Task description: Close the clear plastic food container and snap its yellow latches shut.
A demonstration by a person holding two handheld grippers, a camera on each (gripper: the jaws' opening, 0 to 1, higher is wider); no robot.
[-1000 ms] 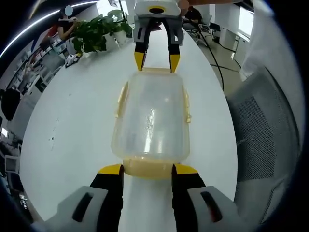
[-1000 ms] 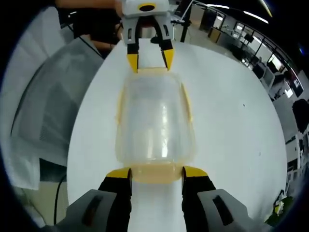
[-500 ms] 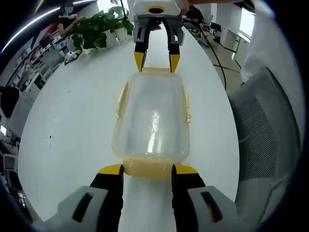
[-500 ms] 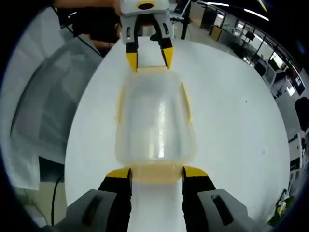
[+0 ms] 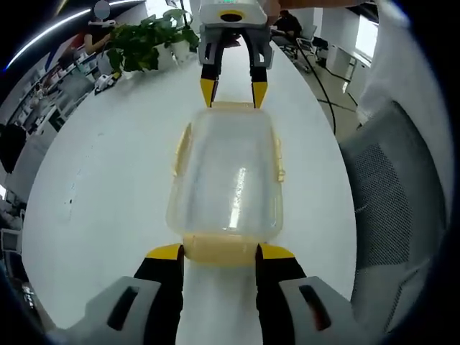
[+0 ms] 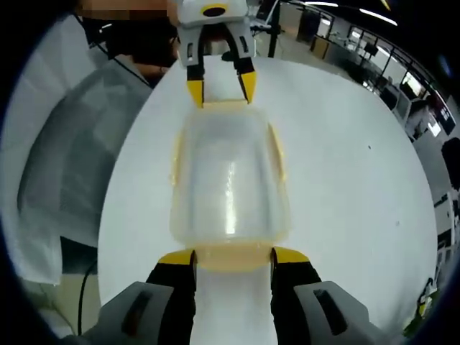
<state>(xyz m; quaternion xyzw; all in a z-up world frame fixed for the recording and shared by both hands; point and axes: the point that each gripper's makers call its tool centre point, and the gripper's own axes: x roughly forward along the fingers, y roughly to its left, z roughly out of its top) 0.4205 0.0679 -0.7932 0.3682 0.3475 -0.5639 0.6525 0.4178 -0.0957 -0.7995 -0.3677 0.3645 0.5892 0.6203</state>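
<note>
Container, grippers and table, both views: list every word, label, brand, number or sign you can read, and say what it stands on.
None can be read.
Clear container: no print or label visible on lid or yellow latches.
Left gripper and right gripper: no lettering visible.
White table: small dark specks, not writing.
Background office: too small and blurred to read.

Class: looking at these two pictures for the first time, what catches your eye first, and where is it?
A clear container with yellow latches lies mid-table, lid on. One hand-held gripper sits at each end: the left nearest in the left gripper view, the right opposite. A green plant stands beyond.
</note>
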